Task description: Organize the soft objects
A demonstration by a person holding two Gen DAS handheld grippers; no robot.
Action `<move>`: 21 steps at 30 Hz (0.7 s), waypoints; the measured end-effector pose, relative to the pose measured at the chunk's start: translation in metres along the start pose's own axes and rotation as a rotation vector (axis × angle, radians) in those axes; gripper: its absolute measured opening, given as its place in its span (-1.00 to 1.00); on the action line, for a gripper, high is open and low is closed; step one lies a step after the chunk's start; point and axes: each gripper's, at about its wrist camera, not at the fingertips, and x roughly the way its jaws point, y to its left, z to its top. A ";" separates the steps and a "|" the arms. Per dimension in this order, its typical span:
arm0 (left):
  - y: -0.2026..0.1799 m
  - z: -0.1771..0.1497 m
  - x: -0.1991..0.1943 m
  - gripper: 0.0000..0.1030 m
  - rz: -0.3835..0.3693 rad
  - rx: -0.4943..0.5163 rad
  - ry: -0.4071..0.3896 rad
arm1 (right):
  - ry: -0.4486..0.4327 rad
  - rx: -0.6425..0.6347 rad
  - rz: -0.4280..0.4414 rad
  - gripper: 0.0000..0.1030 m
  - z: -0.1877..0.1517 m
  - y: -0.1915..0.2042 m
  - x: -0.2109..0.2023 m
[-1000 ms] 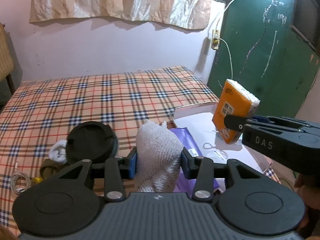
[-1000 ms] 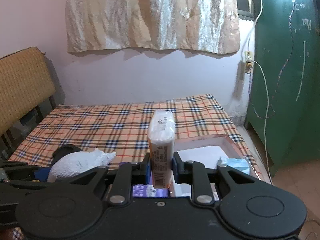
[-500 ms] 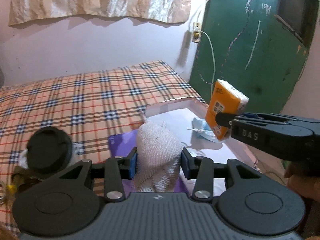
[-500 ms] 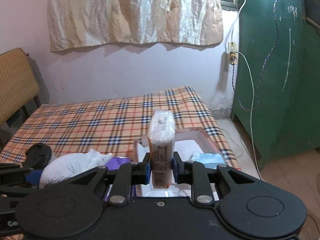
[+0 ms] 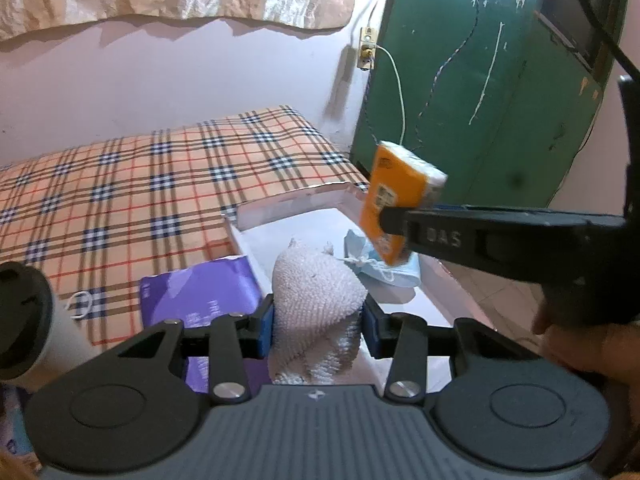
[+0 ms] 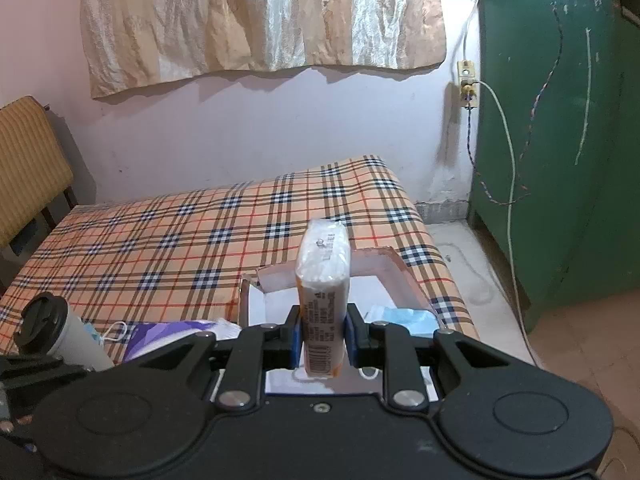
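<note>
My left gripper (image 5: pixel 318 326) is shut on a bunched white knit cloth (image 5: pixel 316 296), held above the near edge of a white open box (image 5: pixel 288 210) on the plaid bed. In the right wrist view my right gripper (image 6: pixel 322 334) is shut on an orange tissue pack (image 6: pixel 323 280), upright over the same white box (image 6: pixel 384 266). From the left wrist view, the tissue pack (image 5: pixel 396 200) hangs over the box's right side in the right gripper (image 5: pixel 394 220). A blue face mask (image 5: pixel 384 264) lies inside the box; the mask (image 6: pixel 404 316) shows partly behind the right fingers.
A purple packet (image 5: pixel 200 292) lies left of the box. A white tumbler with a black lid (image 6: pixel 52 328) stands at the bed's near left, with another mask (image 6: pixel 116 330) beside it. A green door (image 6: pixel 560 140) and tiled floor are at right; a chair (image 6: pixel 28 168) at far left.
Both grippers have carried their loads to the right and slightly down, from over the bed to above the white box. The grips are unchanged.
</note>
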 end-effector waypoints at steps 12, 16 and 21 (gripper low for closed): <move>-0.002 0.004 0.016 0.21 -0.069 0.002 -0.020 | -0.023 0.022 0.010 0.35 0.011 -0.009 0.020; 0.000 0.004 0.008 0.30 -0.064 -0.006 -0.036 | -0.046 0.042 -0.013 0.40 0.011 -0.007 0.008; 0.002 0.004 -0.010 0.47 -0.023 -0.008 -0.057 | -0.108 0.026 -0.091 0.53 0.009 0.007 -0.018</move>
